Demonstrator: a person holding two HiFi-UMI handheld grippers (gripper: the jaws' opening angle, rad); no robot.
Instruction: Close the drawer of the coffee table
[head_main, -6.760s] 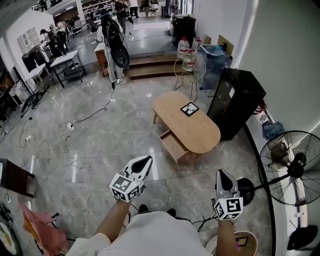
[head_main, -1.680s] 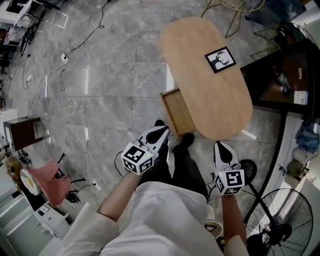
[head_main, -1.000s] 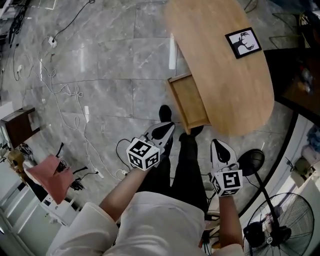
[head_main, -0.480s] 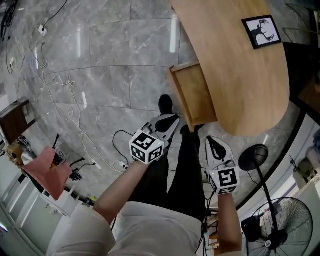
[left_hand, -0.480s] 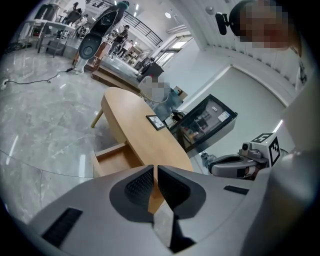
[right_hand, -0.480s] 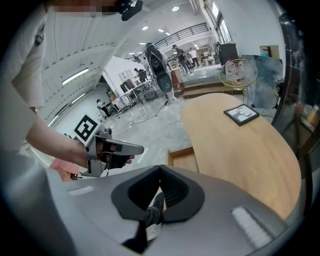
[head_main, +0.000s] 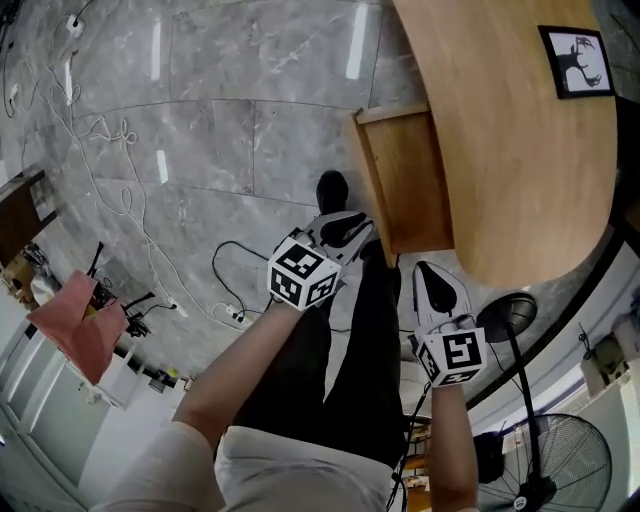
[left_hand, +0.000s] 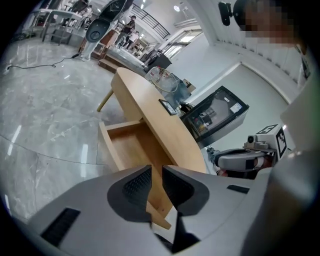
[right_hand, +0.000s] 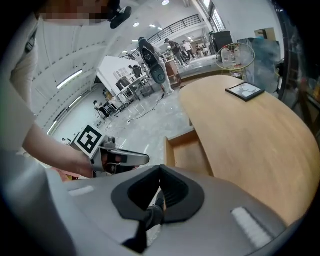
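While the fingers (left_hand: 136, 186) of the left gripper (left_hand: 156, 170) are drawing apart, only a narrow slit shows between their ribbed pads and nothing sits in it. Those of the right gripper (right_hand: 160, 169) are clenched tip to tip and carry nothing. Both grippers point downward and hang in the air in front of the person's dark trouser legs (head_main: 340, 350), the left one just short of the near corner of the drawer (head_main: 410, 180), touching nothing.

That drawer is pulled well out from the long side of the oval wooden counter (head_main: 510, 150), and its shallow wooden box looks bare inside. One black shoe (head_main: 332, 188) stands on the floor (head_main: 230, 120) just beside the drawer's front panel. On the counter's far end lies a black-and-white marker card (head_main: 577, 60). White cables (head_main: 100, 140) trail across the grey marble floor at the left, and a standing fan (head_main: 540, 460) is at the lower right.
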